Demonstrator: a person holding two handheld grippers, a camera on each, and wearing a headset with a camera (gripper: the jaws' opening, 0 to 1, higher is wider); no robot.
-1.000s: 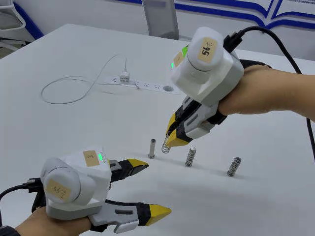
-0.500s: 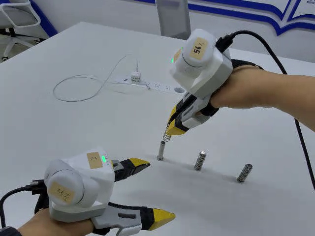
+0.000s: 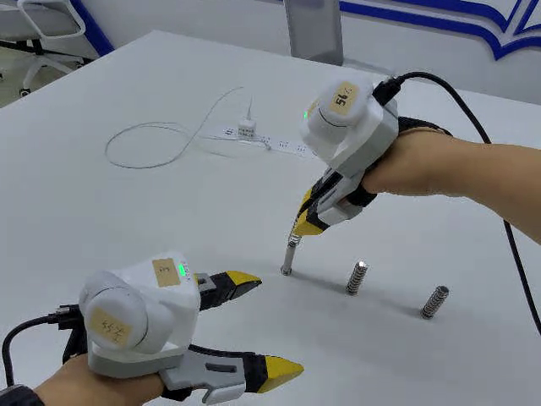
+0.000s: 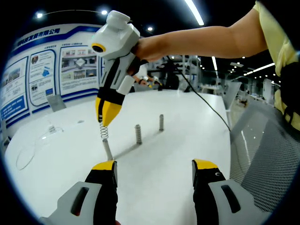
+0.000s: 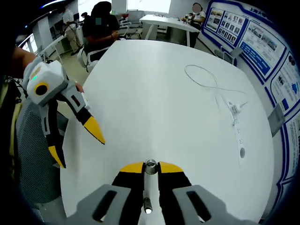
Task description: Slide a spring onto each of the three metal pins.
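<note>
Tan sticker (image 3: 341,99) on right gripper (image 3: 297,233), handwritten "56" plus an unclear mark, two tan stickers (image 3: 166,271) on left gripper (image 3: 275,324), scrawl unreadable, wall posters (image 4: 70,70) at 9 o'clock, print illegible.

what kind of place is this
Probably an open-plan office or lab showroom: a big white table, printed display boards on the wall, and people at further tables behind.

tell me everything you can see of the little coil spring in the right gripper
The small silvery wire coil spring is pinched at its upper end between the yellow tips of the right gripper. It hangs nearly upright, its lower end meeting the top of the bare grey metal pin that stands on the white table. Whether it is already threaded on the pin is unclear.
</note>
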